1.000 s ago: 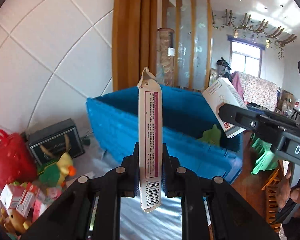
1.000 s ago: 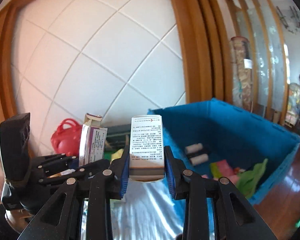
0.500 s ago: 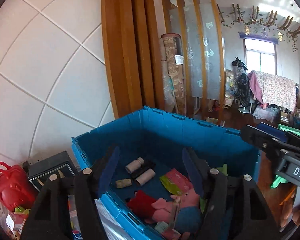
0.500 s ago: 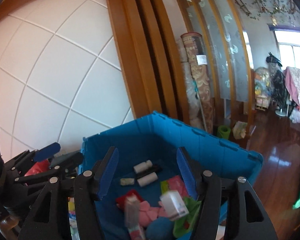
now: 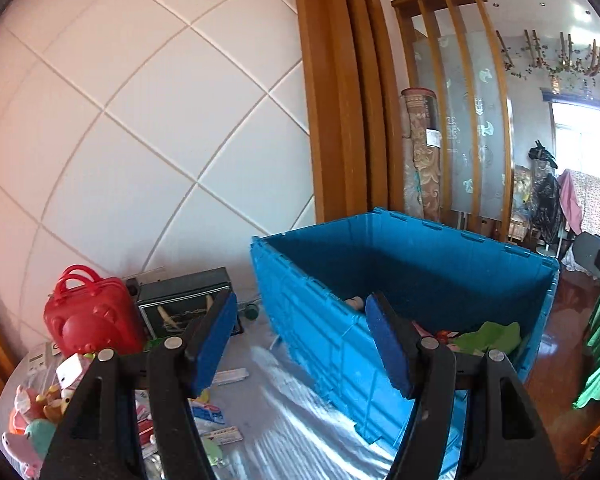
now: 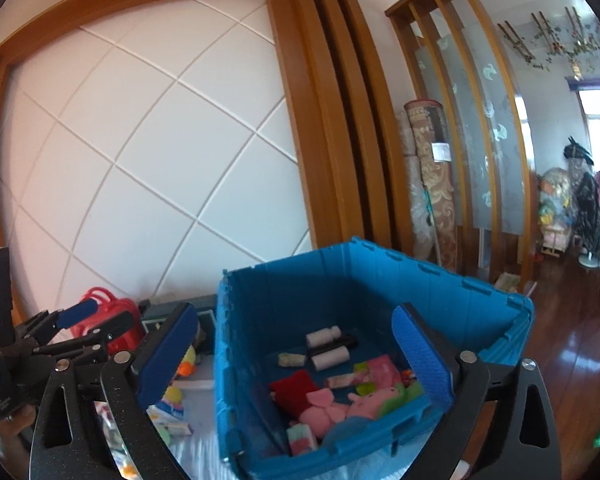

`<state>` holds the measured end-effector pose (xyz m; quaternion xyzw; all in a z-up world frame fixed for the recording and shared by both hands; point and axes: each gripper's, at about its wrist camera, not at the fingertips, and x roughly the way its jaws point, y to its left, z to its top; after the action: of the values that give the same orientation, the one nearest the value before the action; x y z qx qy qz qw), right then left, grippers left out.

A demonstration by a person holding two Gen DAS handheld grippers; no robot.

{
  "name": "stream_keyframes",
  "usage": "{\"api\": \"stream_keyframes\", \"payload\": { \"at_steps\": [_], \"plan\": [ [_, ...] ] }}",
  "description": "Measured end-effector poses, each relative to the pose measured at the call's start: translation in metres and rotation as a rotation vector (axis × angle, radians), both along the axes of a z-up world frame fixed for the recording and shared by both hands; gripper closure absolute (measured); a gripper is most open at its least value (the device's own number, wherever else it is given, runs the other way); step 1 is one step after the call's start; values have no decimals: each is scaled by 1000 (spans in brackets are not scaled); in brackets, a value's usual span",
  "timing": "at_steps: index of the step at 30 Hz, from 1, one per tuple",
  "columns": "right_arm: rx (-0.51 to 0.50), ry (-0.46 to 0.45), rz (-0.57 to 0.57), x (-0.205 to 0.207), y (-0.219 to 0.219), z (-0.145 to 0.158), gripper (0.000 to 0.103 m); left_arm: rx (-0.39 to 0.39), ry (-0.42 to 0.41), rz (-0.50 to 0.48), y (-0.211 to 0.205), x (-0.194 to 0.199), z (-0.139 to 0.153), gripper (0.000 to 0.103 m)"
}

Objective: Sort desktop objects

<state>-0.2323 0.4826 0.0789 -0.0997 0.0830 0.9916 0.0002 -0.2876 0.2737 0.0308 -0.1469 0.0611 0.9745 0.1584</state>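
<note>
A blue plastic crate stands on the silver-covered table. It holds white rolls, a pink plush pig, a red cloth and small boxes. My left gripper is open and empty, above the table beside the crate's left wall. It also shows in the right wrist view. My right gripper is open and empty above the crate's near side.
A red toy suitcase, a dark box and a pile of small toys and packets lie left of the crate. A white panelled wall and wooden frame stand behind. The table edge and wooden floor are to the right.
One second ago each gripper held a box over the crate. Both opened and the boxes dropped in. Since then both grippers have pulled back, the left toward the table.
</note>
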Motion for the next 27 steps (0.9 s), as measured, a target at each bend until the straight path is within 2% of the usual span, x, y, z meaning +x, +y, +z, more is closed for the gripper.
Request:
{"api": "stream_keyframes", "payload": {
  "at_steps": [7, 13, 18, 23, 27],
  "plan": [
    [22, -16, 62, 32, -66, -18, 0, 27, -39, 123, -80, 41, -19, 37],
    [-23, -83, 66, 56, -116, -35, 0, 5, -70, 196, -150, 83, -36, 37],
    [-15, -97, 86, 93, -168, -41, 0, -9, -62, 269, -210, 122, -38, 37],
    [15, -90, 124, 126, -212, -40, 0, -29, -60, 328, -246, 150, -37, 37],
    [20, -78, 133, 143, -227, -35, 0, -22, -53, 366, -262, 173, -35, 36]
  ]
}}
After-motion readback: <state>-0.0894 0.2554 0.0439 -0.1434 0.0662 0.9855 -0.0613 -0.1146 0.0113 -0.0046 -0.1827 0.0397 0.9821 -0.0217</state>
